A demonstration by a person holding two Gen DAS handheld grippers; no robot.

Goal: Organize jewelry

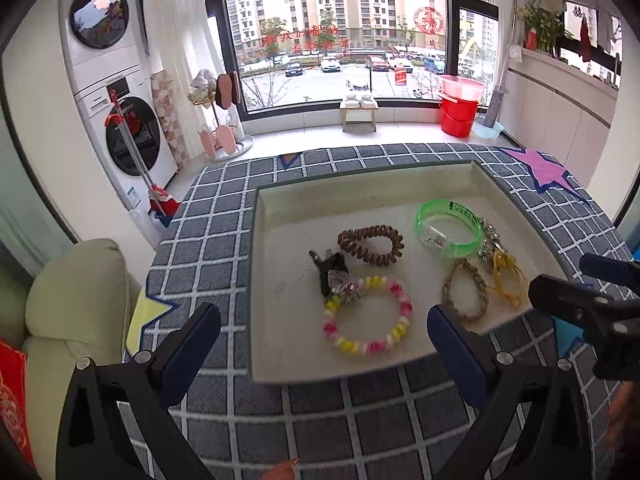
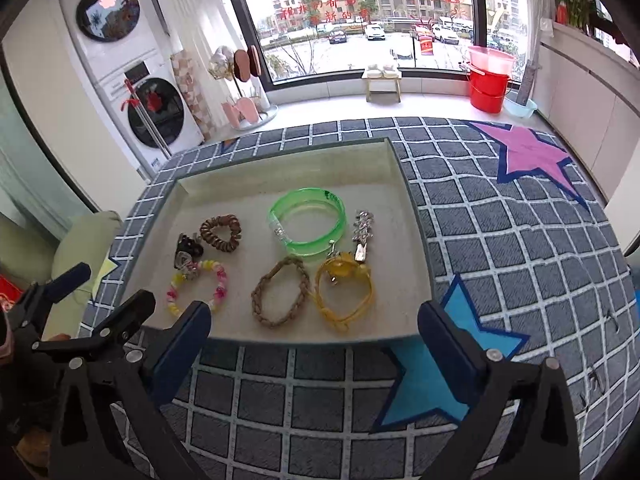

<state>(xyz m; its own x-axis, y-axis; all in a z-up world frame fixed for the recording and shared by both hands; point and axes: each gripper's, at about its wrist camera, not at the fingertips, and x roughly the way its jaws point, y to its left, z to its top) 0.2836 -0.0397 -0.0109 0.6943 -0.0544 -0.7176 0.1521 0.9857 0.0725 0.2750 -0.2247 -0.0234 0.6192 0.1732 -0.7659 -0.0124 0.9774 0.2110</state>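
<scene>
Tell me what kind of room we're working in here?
Most likely a home laundry balcony or sunroom: stacked washer and dryer on the left, a big window overlooking a car park and apartment blocks, red bucket on the floor beside it.

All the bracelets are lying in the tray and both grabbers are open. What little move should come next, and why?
Probably ease the right gripper forward over the braided bracelet. Both it and the left gripper look open and empty at the tray's near edge, and that bracelet lies closest ahead, apart from its neighbours.
</scene>
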